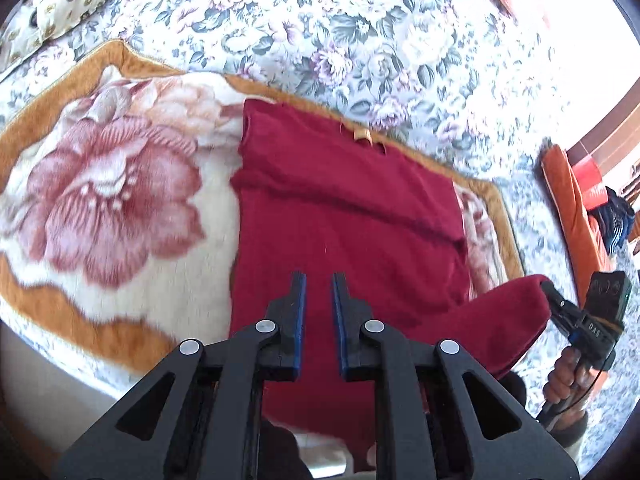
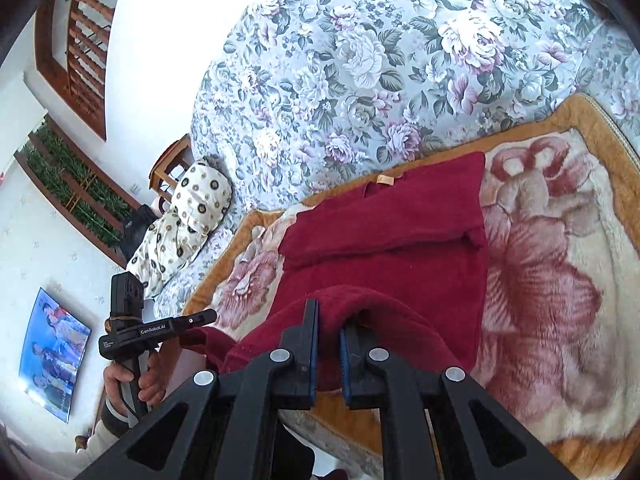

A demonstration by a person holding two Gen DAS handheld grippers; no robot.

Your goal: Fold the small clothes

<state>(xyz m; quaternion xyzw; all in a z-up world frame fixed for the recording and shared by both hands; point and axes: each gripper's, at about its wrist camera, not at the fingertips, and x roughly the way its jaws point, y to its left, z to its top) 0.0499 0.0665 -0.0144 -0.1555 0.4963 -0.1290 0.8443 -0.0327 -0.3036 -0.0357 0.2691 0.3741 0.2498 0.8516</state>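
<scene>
Dark red sweater (image 2: 384, 236), tan neck label (image 2: 385, 179) unreadable; left gripper (image 2: 200, 318), marked "GenRobot.AI", and right gripper (image 2: 329, 344) each clamp its hem.

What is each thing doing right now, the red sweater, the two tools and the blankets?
Red sweater: partly folded, near edge lifted.
Left tool: shut on the sweater's edge.
Right tool: shut on the sweater's edge.
Flower blanket: spread flat under the sweater.
Floral sheet: spread on the bed.
</scene>
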